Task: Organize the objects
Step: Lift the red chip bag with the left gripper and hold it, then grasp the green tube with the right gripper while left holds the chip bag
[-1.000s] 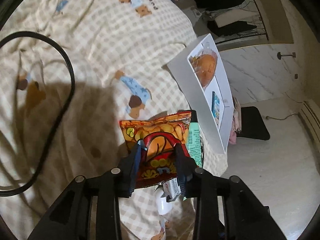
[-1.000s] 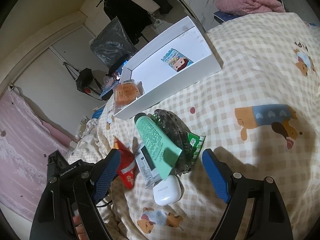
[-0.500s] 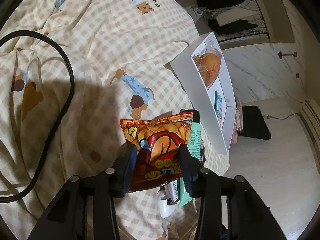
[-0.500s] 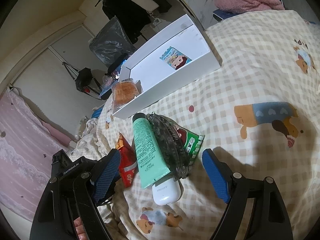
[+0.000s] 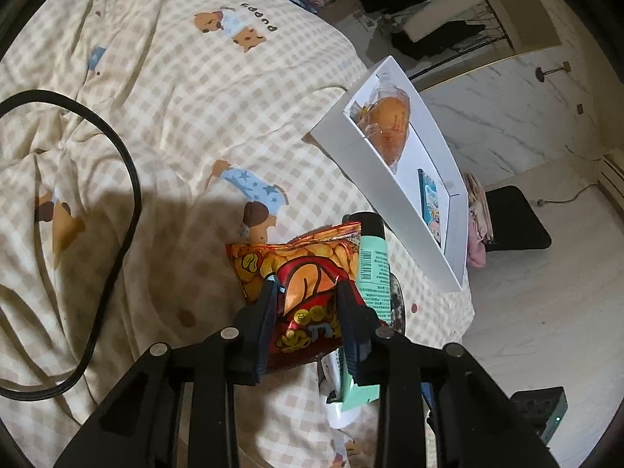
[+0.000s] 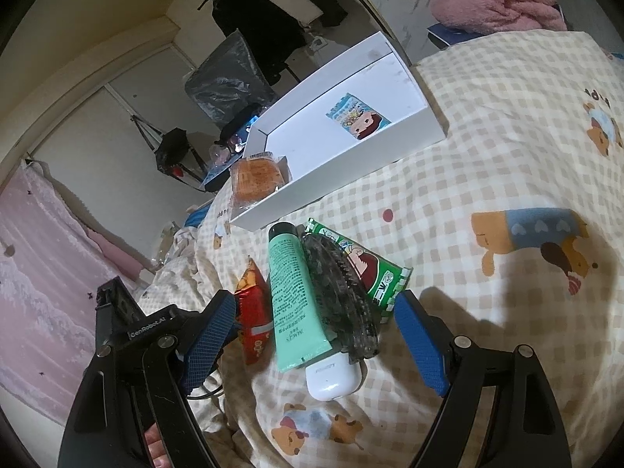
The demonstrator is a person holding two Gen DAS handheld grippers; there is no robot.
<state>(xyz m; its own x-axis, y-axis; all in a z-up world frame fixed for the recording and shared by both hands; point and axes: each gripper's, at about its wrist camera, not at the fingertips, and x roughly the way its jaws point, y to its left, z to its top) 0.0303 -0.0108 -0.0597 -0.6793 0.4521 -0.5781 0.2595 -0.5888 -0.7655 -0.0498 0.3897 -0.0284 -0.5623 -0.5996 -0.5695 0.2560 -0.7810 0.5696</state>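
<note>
Red bag (image 5: 308, 292): clamped by left gripper (image 5: 310, 288), lower centre.
Right gripper (image 6: 316, 312): fingers apart.
Risk: crinkly foil slipping.

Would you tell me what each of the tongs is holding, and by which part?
The left tongs grip the red snack bag across its lower half. The right tongs are open, holding nothing.

Open checked bedding (image 6: 487, 163) is seen right of the pile, while passage on the left is narrowed by a looping black cable (image 5: 117, 163) and the far side is blocked by a white box (image 6: 343, 156), apparently tilted.
</note>
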